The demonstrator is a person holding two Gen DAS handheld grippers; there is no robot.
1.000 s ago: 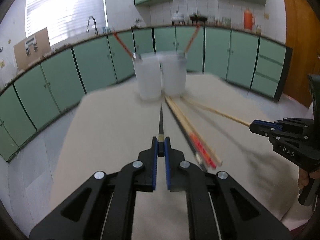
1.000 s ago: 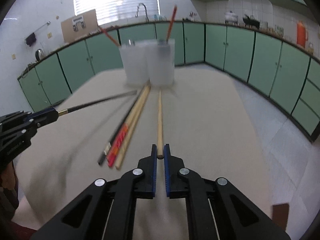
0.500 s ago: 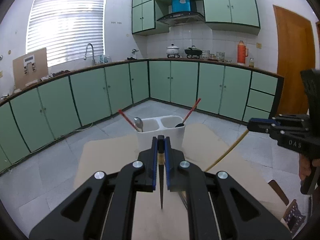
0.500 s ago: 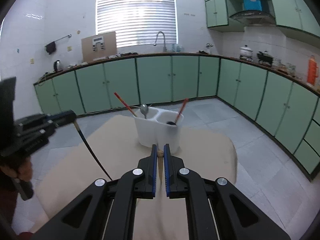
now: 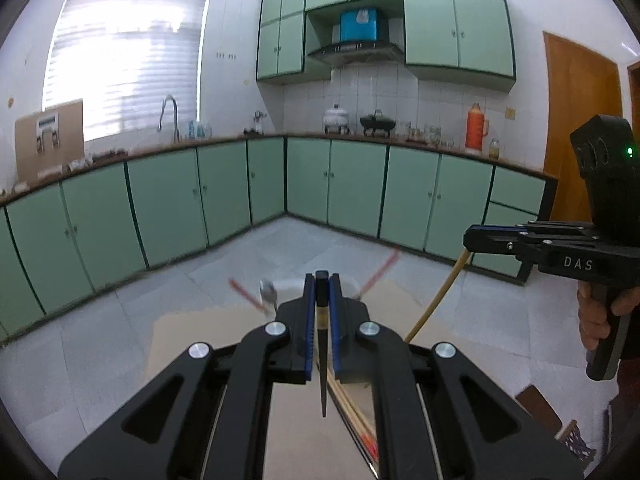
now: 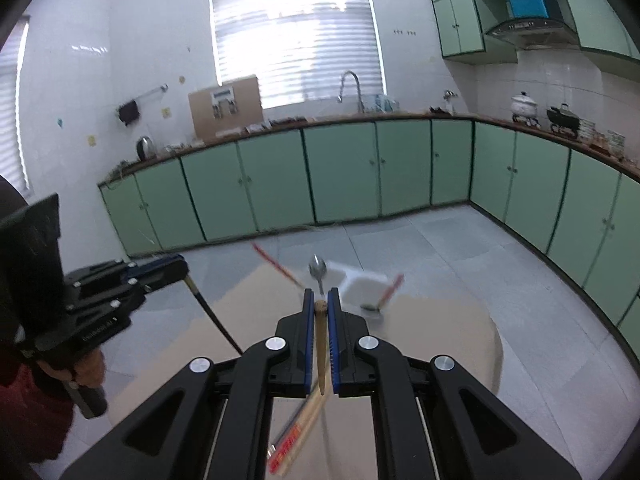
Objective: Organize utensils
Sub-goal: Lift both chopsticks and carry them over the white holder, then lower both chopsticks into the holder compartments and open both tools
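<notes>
Black chopstick (image 5: 322, 380) clamped near its top end in the left gripper (image 5: 322, 296); jaws narrow, closed on it, tip hanging down toward the table (image 5: 192, 344). Right gripper (image 6: 319, 312) likewise pinched shut on a wooden chopstick (image 6: 320, 352), which slants down from the jaws. Both sticks are clear of the tabletop.

White holder (image 6: 362, 280) with two compartments stands near the far edge of the tan table, ahead of both grippers; blurred. A metal spoon (image 6: 318, 270) and a red stick (image 6: 276, 266) lean out of its left compartment; a red-handled utensil (image 6: 384, 294) leans from the right one.

More chopsticks (image 6: 296, 436), wooden and one with a red band, lie loose on the table below the right gripper, partly hidden by the jaws.

Left-wrist view: right gripper to the right, a hand (image 5: 600, 316) on its grip, well apart from the left one. Bare table surface left of the holder; open grey tile floor (image 6: 460, 240) past the far edge, green cabinets (image 5: 224, 196) beyond.
</notes>
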